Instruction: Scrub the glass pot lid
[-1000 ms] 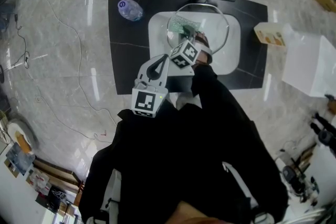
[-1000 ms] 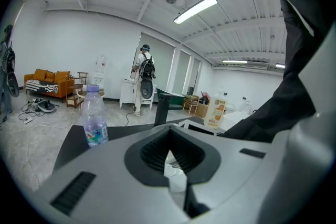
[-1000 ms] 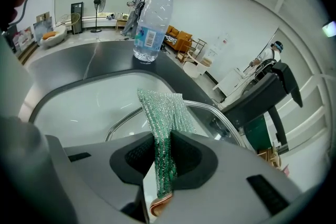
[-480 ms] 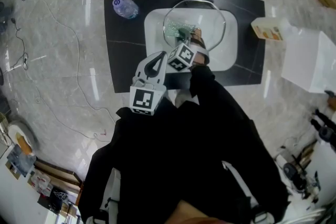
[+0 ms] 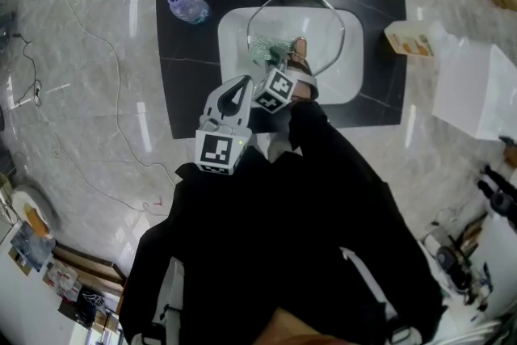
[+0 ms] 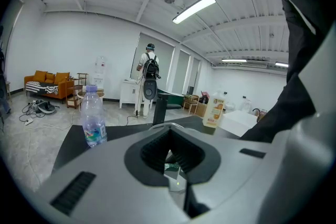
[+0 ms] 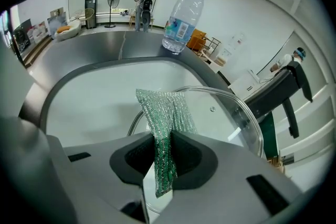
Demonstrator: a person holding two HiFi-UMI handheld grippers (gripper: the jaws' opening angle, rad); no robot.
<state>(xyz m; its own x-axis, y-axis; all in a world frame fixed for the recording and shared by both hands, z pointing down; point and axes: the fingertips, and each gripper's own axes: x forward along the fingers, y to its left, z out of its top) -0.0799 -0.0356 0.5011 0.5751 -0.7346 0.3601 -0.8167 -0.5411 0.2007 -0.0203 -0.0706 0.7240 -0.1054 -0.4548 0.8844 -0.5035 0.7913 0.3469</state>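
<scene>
Inside the white sink (image 5: 234, 73), the glass pot lid (image 5: 327, 32) lies flat. My right gripper (image 7: 163, 161) pinches the green scouring cloth (image 7: 167, 110), which has slid slightly toward the lid's left rim, so I'm probably mid-stroke. My left gripper (image 6: 171, 159) is near-closed and empty, beside the sink.

On my feed, a clear water bottle (image 5: 187, 6) stands at the far left corner of the black tabletop (image 5: 186, 85). I see an orange-labelled bottle (image 5: 406, 39) at its right edge, with a white box (image 5: 472, 89) just beyond. Cables (image 5: 89, 52) trail over the marble floor (image 5: 81, 141).
</scene>
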